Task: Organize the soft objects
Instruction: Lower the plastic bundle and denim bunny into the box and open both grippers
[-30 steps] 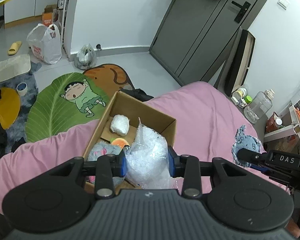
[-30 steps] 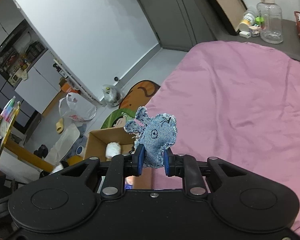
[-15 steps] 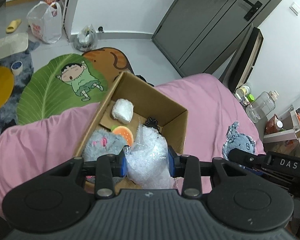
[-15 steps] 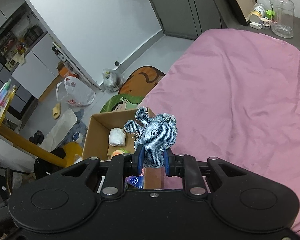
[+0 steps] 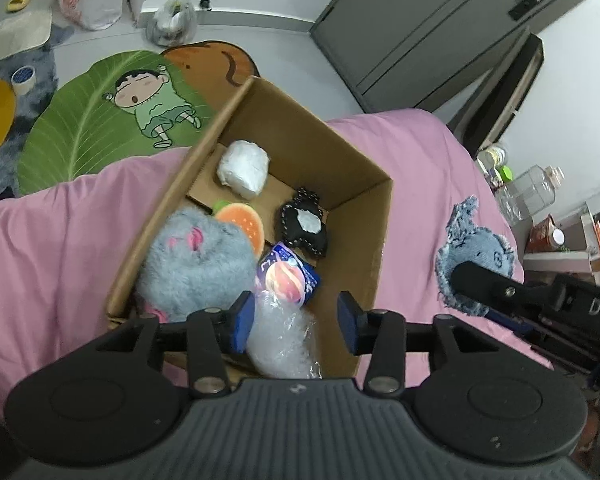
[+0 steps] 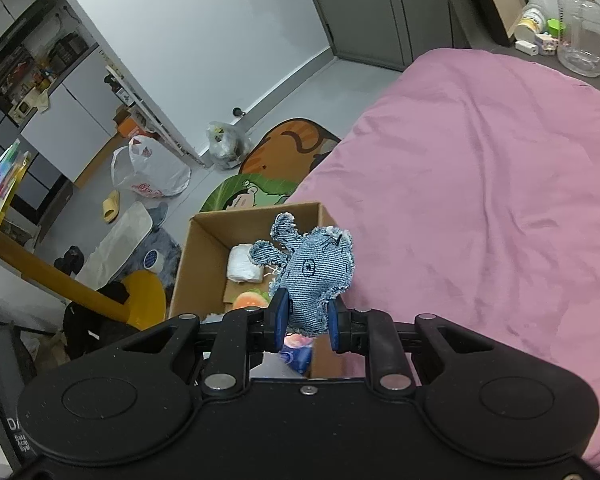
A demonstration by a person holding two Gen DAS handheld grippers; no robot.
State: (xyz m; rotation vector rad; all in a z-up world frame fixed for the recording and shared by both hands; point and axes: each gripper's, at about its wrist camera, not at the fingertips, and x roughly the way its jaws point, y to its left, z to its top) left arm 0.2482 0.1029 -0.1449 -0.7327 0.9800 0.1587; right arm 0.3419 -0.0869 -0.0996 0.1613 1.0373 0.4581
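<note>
Cardboard box (image 5: 364, 200) already holds five soft items; your left gripper (image 5: 296, 322) jaws have just been opening around the bubble-wrap bag (image 5: 282, 340), while your right gripper (image 6: 306, 326) clamps the denim elephant (image 6: 314, 270), not yet boxed.

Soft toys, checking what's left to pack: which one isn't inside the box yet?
The denim elephant, clamped in the right gripper; the others already lie inside the cardboard box.

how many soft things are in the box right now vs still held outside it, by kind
In the cardboard box:
white wrapped bundle: 1
black pouch: 1
burger plush: 1
grey furry plush: 1
blue peach packet: 1
clear plastic bag: 1, between the left gripper open jaws
Held outside:
denim toy: 1, in the right gripper
Total: 7
</note>
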